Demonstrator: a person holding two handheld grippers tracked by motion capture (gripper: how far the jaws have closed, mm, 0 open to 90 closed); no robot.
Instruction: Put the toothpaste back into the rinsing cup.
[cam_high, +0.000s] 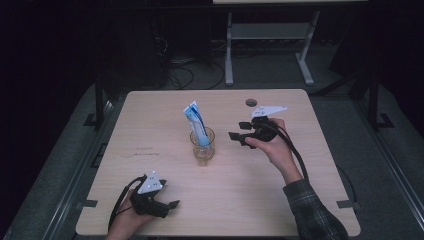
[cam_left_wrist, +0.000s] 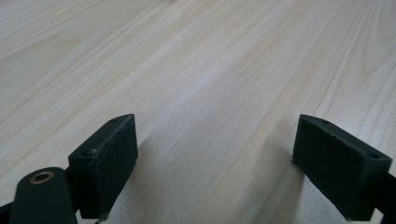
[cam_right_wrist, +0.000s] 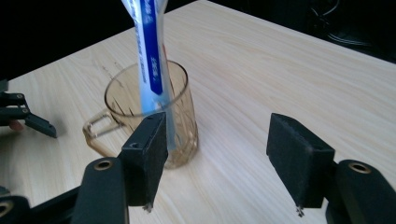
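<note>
A clear glass mug (cam_high: 202, 146) (cam_right_wrist: 154, 109) stands near the middle of the wooden table (cam_high: 150, 125). A blue and white toothpaste tube (cam_high: 196, 122) (cam_right_wrist: 150, 56) stands in it, leaning toward the back left. My right gripper (cam_high: 235, 136) (cam_right_wrist: 219, 158) hovers just right of the mug, jaws open and empty, pointing at it. My left gripper (cam_high: 172, 205) (cam_left_wrist: 215, 168) rests low at the table's front left, jaws open over bare wood with nothing between them. In the right gripper view the left gripper's jaw tips (cam_right_wrist: 28, 119) show at the far left.
A small round grommet (cam_high: 251, 102) sits in the table near its back edge. Behind the table stands a white desk frame (cam_high: 270, 45) among cables on a dark floor. Bare wood (cam_high: 310, 150) stretches to the right of the mug and along the front.
</note>
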